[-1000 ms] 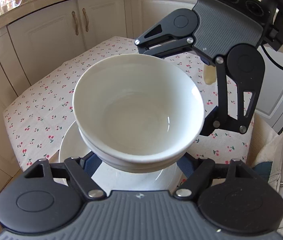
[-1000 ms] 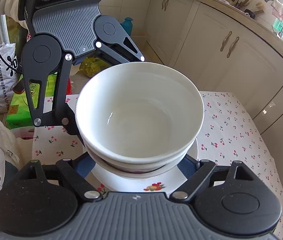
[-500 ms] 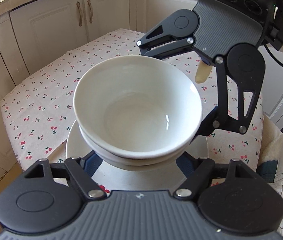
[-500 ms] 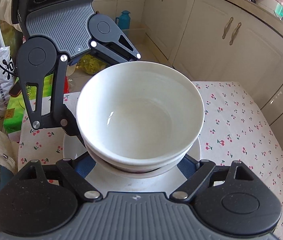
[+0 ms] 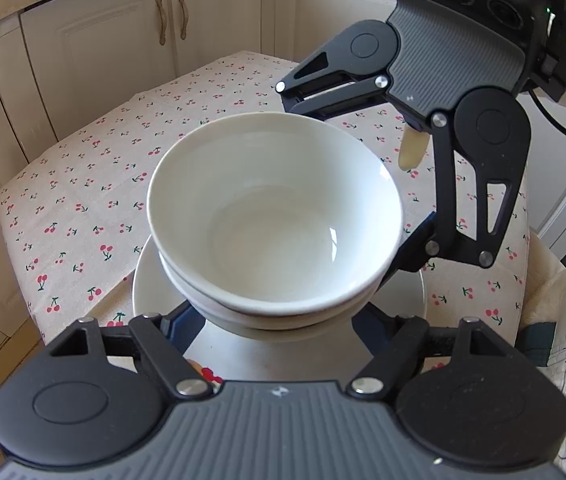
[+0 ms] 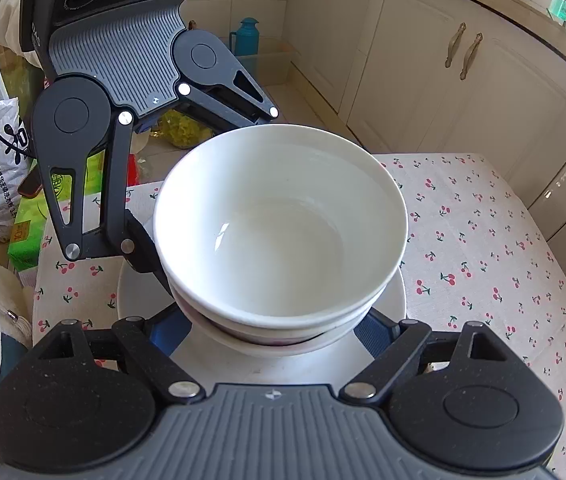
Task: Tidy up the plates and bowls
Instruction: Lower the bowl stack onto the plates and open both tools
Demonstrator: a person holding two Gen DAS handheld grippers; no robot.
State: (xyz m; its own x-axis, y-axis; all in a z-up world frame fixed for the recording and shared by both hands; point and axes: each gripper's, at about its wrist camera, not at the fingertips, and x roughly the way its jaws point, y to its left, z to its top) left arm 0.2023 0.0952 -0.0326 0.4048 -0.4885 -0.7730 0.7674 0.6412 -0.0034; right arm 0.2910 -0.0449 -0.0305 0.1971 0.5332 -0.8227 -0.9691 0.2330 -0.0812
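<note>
A stack of white bowls (image 5: pixel 275 220) (image 6: pixel 281 224) sits on a white plate (image 5: pixel 147 280) (image 6: pixel 139 296) on the cherry-print tablecloth (image 5: pixel 83 200) (image 6: pixel 483 240). My left gripper (image 5: pixel 271 320) has its fingers on either side of the lower bowl, from the near side in the left wrist view. My right gripper (image 6: pixel 271 328) clasps the same stack from the opposite side. Each gripper shows across the bowls in the other's view. The fingertips are hidden under the bowls. The plate has a red fruit print near its rim (image 5: pixel 209 374).
Cream cabinets (image 5: pixel 171 40) (image 6: pixel 463 80) stand behind the table. Bags and a green box (image 6: pixel 27 224) lie on the floor beyond the table's far edge, with a teal flask (image 6: pixel 247 36) further back. White cloth (image 5: pixel 563 320) hangs at the table's right side.
The stack with both grippers has come down and the plate under it shows more fully. The table looks closer. Both grips are unchanged.
</note>
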